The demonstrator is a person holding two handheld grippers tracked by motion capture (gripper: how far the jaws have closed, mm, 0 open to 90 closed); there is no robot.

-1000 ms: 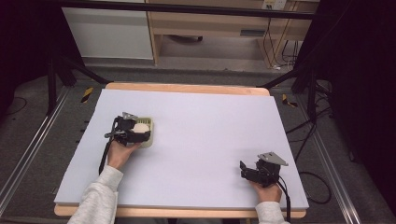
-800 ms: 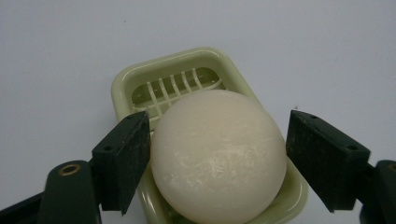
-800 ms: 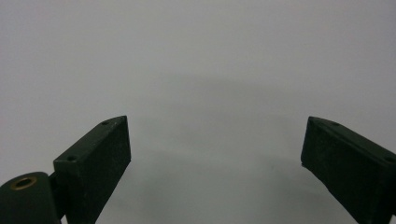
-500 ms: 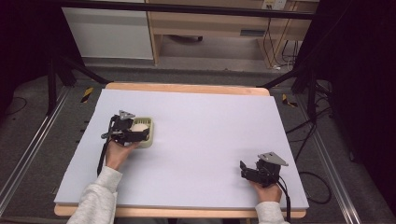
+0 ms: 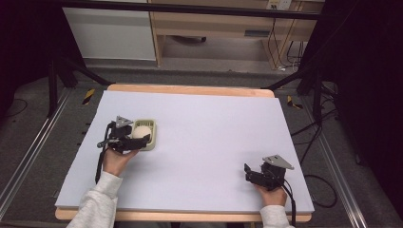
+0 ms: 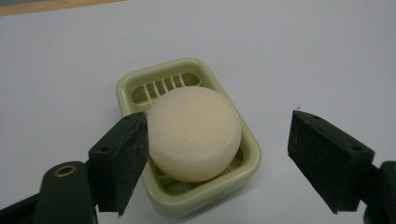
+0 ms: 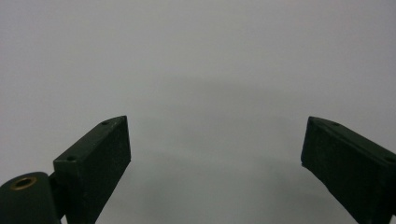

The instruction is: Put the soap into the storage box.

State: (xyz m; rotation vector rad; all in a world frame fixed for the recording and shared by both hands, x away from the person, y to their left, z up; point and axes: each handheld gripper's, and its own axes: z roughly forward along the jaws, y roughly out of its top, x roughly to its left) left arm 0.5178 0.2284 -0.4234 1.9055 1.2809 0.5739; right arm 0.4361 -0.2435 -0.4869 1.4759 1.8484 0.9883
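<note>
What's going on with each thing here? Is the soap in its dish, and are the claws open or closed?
Soap: round, pale, lying in the dish, not gripped.
Soap dish: green, slotted, upright on the table, holding the soap.
Left claw: open, jaws wide around the near end of the dish.
Right claw: open, nothing between its jaws, over bare table.
Table: covered by a pale sheet.

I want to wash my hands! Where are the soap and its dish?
soap (image 6: pixel 194 133), left gripper view, middle of its round top.
dish (image 6: pixel 250 156), left gripper view, green rim on the right side.
</note>
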